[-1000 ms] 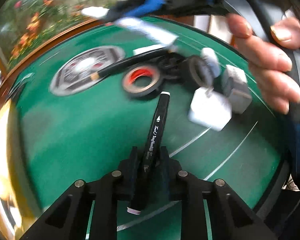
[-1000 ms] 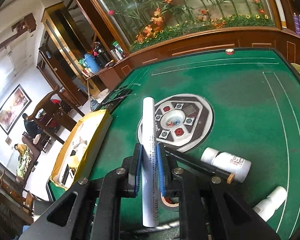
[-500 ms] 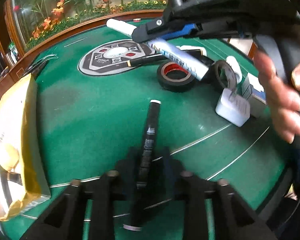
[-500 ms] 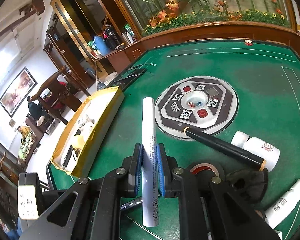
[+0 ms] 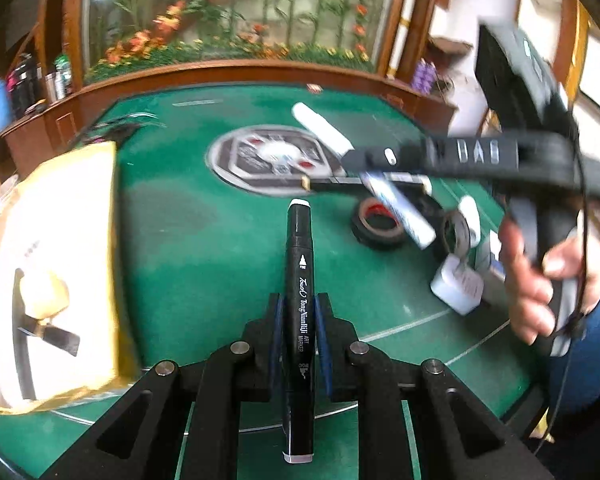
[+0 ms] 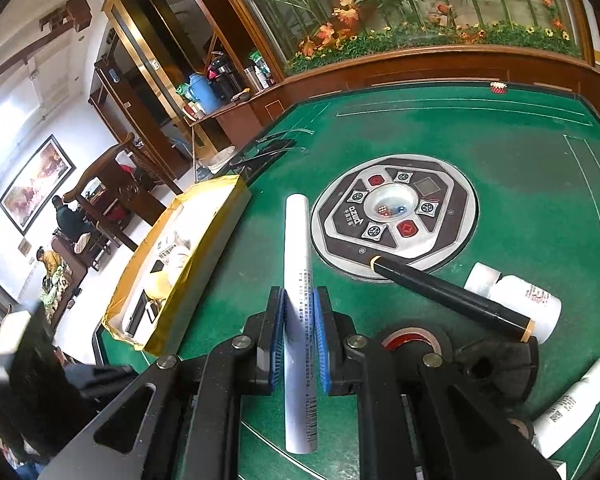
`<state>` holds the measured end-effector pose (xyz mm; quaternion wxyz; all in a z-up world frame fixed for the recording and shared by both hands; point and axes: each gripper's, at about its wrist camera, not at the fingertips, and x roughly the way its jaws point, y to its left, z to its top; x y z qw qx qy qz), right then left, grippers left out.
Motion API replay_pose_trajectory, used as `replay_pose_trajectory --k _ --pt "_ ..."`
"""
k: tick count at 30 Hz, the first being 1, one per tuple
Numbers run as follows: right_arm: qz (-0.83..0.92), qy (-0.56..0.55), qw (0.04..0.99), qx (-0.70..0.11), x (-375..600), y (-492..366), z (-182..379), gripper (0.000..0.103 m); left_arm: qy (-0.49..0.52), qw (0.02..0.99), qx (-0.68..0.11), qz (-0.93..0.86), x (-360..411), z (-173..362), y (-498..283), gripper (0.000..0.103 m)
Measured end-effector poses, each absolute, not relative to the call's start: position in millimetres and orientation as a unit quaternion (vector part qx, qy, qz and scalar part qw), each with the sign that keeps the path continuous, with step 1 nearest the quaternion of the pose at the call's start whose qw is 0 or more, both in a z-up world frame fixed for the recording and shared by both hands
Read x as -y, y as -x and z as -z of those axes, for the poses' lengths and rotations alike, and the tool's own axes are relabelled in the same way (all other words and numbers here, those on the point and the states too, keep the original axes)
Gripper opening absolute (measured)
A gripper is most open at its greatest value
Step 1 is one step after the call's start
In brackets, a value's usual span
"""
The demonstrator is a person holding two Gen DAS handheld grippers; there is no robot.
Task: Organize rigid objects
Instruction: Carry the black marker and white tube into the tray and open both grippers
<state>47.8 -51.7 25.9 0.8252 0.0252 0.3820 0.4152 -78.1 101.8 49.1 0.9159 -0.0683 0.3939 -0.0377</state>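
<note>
My left gripper (image 5: pixel 299 320) is shut on a black art marker (image 5: pixel 299 264) that points away over the green table (image 5: pixel 204 264), lifted off the felt. My right gripper (image 6: pixel 300 320) is shut on a white tube-shaped pen (image 6: pixel 298 264). In the left wrist view that right gripper (image 5: pixel 370 168) hovers at the upper right with the white pen (image 5: pixel 324 130), a hand (image 5: pixel 540 280) around its handle. A yellow-rimmed box (image 5: pixel 112 240) holding small items lies at the left; the same box (image 6: pixel 204 248) shows left of centre in the right wrist view.
Rolls of black tape (image 5: pixel 378 226), a white charger (image 5: pixel 458 288), a black pen with tan ends (image 6: pixel 452 296) and white bottles (image 6: pixel 516 300) cluster at the right of the table. A round dice console (image 6: pixel 396 212) sits mid-table. A wooden ledge with flowers borders the far side.
My left gripper rose and swung left with the black marker, bringing the yellow box closer in view. The right gripper with the white pen shifted left, then held still.
</note>
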Motion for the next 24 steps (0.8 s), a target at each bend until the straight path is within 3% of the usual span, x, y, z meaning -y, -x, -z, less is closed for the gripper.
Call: replay_pose_trajectory --k 24 --pt "-0.514 -0.021 0.762 -0.395 -36.5 3.7 -41.2 0.014 0.166 0.933 -0.308 -0.083 -240.2 -84.8 132.0 0.016"
